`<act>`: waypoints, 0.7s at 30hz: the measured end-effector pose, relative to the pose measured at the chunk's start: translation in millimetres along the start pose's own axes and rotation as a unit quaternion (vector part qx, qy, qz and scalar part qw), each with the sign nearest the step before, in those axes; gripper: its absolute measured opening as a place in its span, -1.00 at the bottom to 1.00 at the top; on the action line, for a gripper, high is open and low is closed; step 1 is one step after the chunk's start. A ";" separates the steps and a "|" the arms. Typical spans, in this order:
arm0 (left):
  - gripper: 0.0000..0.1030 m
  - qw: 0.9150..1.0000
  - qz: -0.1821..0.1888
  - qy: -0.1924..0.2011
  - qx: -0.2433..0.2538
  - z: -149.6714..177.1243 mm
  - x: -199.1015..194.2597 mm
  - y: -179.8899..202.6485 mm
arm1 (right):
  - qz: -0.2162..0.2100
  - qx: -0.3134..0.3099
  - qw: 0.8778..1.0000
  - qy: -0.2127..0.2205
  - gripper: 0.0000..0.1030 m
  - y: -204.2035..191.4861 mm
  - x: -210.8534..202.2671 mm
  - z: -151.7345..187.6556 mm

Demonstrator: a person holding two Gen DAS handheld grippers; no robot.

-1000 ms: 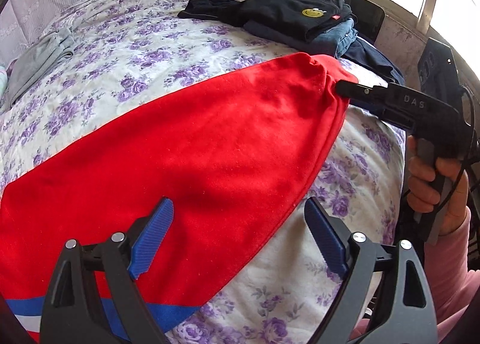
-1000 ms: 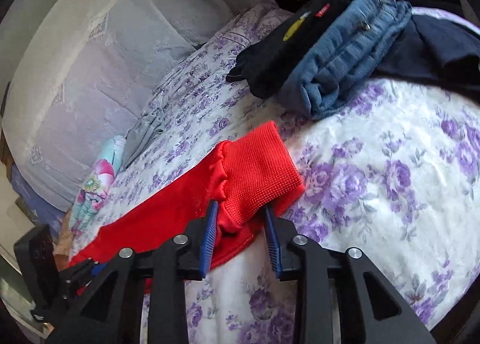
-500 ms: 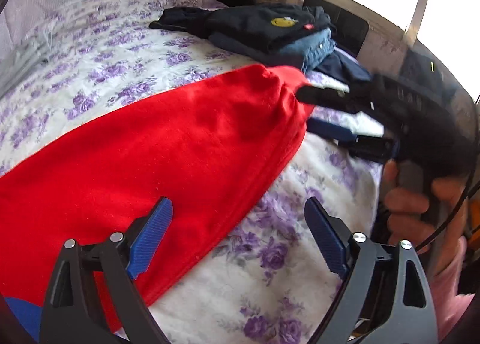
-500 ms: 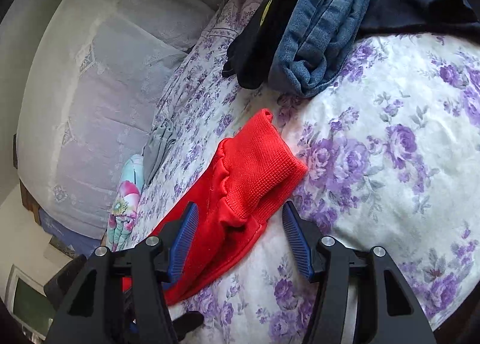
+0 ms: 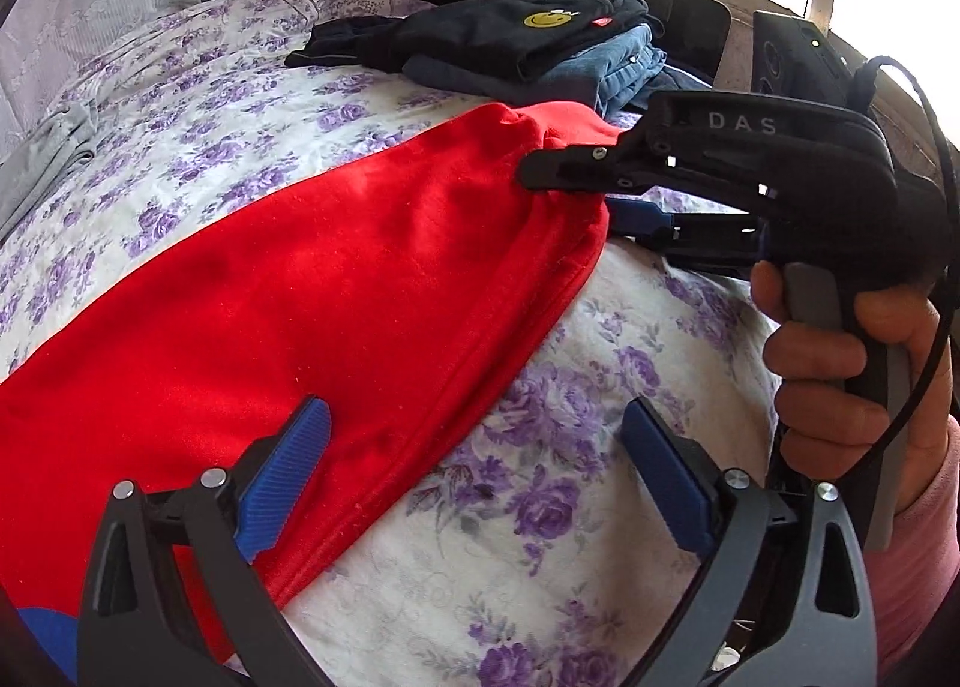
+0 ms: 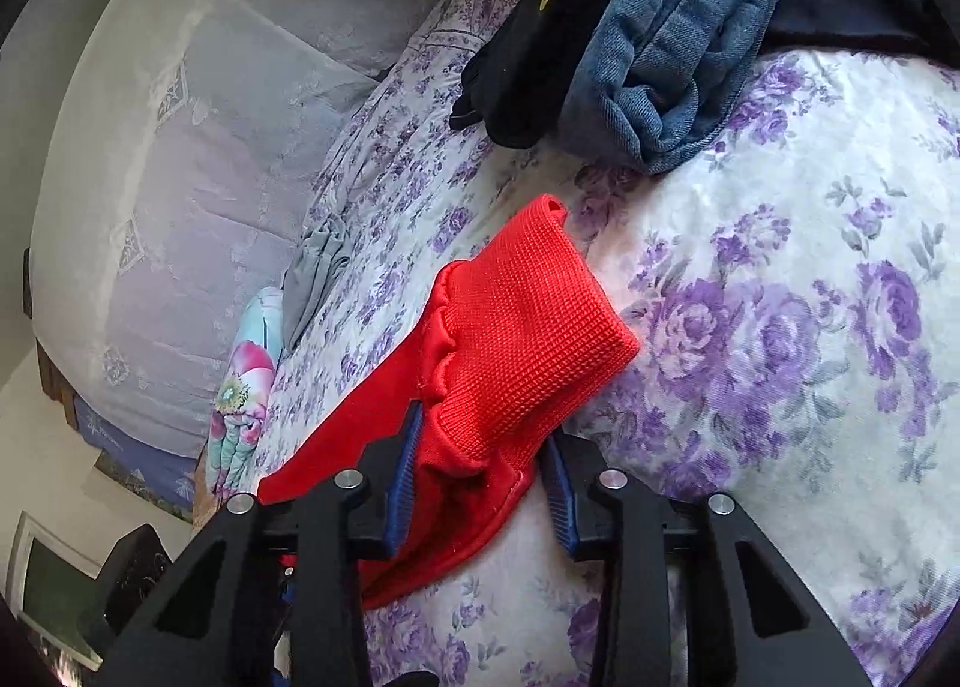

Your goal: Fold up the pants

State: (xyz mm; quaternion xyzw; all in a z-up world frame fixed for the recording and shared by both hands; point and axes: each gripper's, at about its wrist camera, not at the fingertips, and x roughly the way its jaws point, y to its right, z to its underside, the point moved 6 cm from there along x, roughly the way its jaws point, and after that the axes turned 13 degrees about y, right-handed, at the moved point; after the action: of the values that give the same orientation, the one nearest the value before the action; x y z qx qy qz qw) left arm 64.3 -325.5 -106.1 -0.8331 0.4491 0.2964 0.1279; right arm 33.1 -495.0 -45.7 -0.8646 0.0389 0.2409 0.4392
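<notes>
The red pants [image 5: 312, 291] lie spread on the flowered bedspread [image 5: 540, 507]. The left gripper [image 5: 474, 471] hangs over the pants' edge with its jaws wide and still opening; its left pad is above the red cloth, its right pad above the bedspread, and it grips nothing. The right gripper [image 6: 480, 483] is at the ribbed cuff [image 6: 516, 327]. Its jaws are closing, and the gathered cloth behind the cuff lies between the blue pads, which already press on it. Ahead of it lies a pile of dark clothes and jeans [image 6: 678, 27].

Left claw [image 5: 474, 471]: black arms, ribbed blue pads, silver screws. Right claw [image 5: 591, 195]: black, "DAS" lettering, grey trigger, black cable; pink sleeve [image 5: 918, 555].
</notes>
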 end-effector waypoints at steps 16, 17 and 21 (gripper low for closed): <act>0.87 0.994 0.032 0.036 -0.098 -7.7 -45.5 -48.3 | 0.106 -0.192 0.974 0.057 -0.52 -47.1 -7.7 6.5; 0.87 0.992 0.023 0.050 -0.112 -7.3 -59.3 -64.2 | 0.111 -0.211 0.969 0.064 -0.53 -54.8 -9.7 6.5; 0.87 0.982 -0.034 0.099 -0.160 3.4 -116.1 -132.0 | 0.133 -0.330 0.928 0.112 -0.55 -107.0 -19.0 14.5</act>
State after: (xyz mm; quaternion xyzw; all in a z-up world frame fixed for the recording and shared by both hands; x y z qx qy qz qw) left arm 122.9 -171.4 -45.1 -0.8830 0.3776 0.2757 -0.0421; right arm 40.6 -421.1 34.9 -0.9689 0.1209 0.1982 0.0852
